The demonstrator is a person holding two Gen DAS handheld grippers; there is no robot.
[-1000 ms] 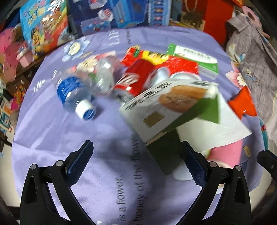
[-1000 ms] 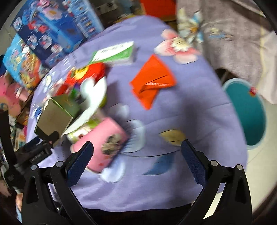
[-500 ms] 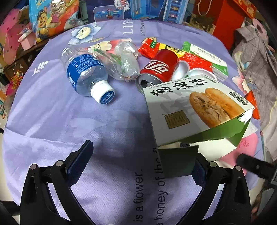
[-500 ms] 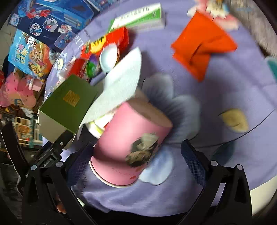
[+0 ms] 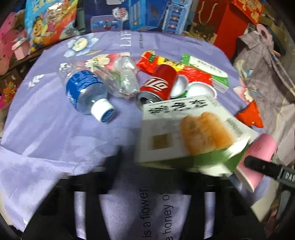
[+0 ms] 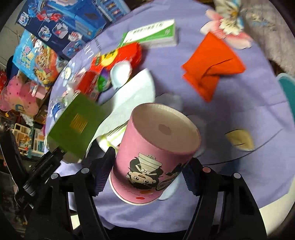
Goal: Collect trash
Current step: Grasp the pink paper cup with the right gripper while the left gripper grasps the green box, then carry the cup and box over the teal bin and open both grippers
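Note:
My right gripper (image 6: 145, 175) is shut on a pink paper cup (image 6: 154, 153) with a cartoon print, its base toward the camera. The cup also shows in the left wrist view (image 5: 258, 158). My left gripper (image 5: 153, 166) is blurred by motion, its fingers narrowed around the green edge of a white-and-green food box (image 5: 186, 134); firm contact is unclear. The box shows in the right wrist view (image 6: 77, 125) with a white napkin (image 6: 132, 99) beside it. A water bottle (image 5: 86, 92), red can (image 5: 158, 85), clear wrapper (image 5: 125, 77) and red snack packet (image 5: 186, 72) lie on the purple cloth.
An orange paper (image 6: 212, 64) and a green-white carton (image 6: 153, 35) lie further out on the table (image 5: 55, 144). A teal bin (image 6: 287, 92) stands off the table's right edge. Toy boxes (image 5: 147, 14) and a grey garment (image 5: 267, 73) ring the table.
My right gripper has moved in and closed on the pink cup. My left gripper's fingers have narrowed around the food box, which has shifted and blurred.

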